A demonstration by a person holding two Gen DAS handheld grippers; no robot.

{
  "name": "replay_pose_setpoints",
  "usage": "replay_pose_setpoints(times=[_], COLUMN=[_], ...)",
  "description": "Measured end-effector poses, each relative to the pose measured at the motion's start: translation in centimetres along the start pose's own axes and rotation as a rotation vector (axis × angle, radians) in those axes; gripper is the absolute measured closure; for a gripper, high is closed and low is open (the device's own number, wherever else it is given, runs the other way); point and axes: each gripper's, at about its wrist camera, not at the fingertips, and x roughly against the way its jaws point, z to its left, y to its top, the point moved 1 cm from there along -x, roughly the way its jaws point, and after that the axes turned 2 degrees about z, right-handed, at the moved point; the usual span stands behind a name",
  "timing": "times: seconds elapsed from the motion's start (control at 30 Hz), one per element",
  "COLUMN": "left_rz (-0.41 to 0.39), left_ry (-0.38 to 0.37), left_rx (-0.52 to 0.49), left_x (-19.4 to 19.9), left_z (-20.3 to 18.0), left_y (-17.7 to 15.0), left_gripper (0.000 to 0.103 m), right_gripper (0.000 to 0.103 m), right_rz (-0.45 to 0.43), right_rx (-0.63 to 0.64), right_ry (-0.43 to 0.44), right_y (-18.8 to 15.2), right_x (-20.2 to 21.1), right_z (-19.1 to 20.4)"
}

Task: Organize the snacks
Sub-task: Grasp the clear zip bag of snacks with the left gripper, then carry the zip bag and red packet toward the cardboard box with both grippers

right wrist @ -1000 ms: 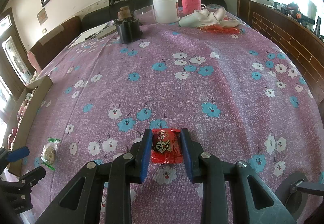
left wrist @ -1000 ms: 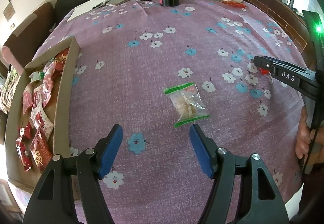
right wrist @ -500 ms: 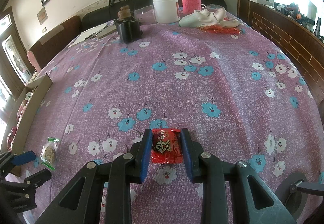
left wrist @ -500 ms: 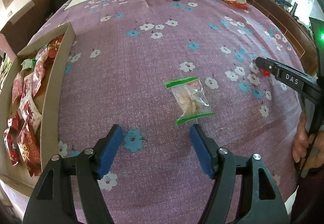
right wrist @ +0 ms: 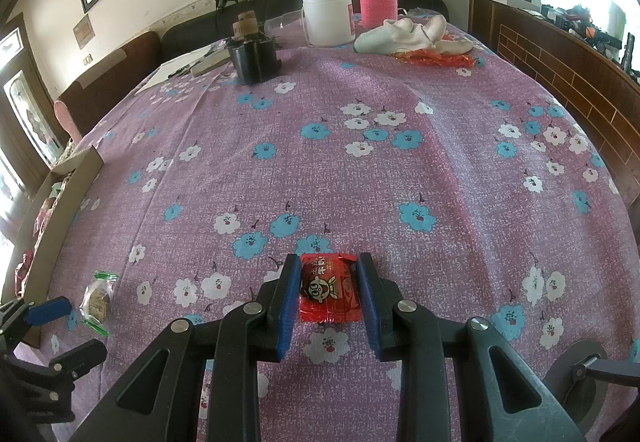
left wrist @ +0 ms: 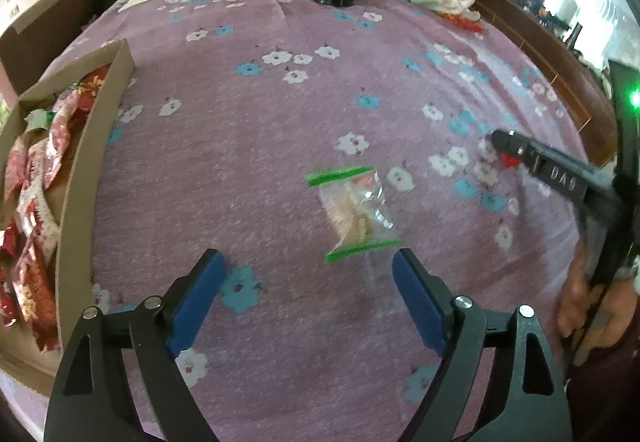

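The right gripper is pinching a small red foil snack packet just above the purple flowered tablecloth. The left gripper has just been opening its jaws and is holding them spread and empty, just short of a clear snack bag with green edges lying on the cloth. Farther left, the shallow cardboard box is already holding many red packets, so I judge that these two snacks are still waiting to go in.
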Motion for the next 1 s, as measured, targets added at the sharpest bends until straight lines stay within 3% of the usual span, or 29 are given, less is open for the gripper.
replay_pose_setpoints(times=[0.53, 0.57, 0.63, 0.67, 1.0], left_rz=[-0.05, -0.058, -0.087, -0.095, -0.112], left_ry=[0.053, 0.049, 0.044, 0.042, -0.106], left_rx=[-0.055, -0.048, -0.034, -0.034, 0.069], left_x=[-1.1, -1.0, -0.5, -0.2, 1.0], left_z=[-2.5, -2.4, -2.1, -2.0, 0.0], left_y=[1.1, 1.0, 0.8, 0.8, 0.6], left_gripper=[0.017, 0.021, 0.049, 0.069, 0.069], right_gripper=[0.073, 0.073, 0.073, 0.073, 0.074], right_rz=[0.0, 0.0, 0.0, 0.0, -0.001], right_rx=[-0.001, -0.001, -0.001, -0.001, -0.006], right_ry=[0.001, 0.001, 0.001, 0.001, 0.001], right_y=[0.0, 0.0, 0.0, 0.0, 0.0], right_x=[0.0, 0.0, 0.0, 0.0, 0.0], right_z=[0.0, 0.0, 0.0, 0.0, -0.1])
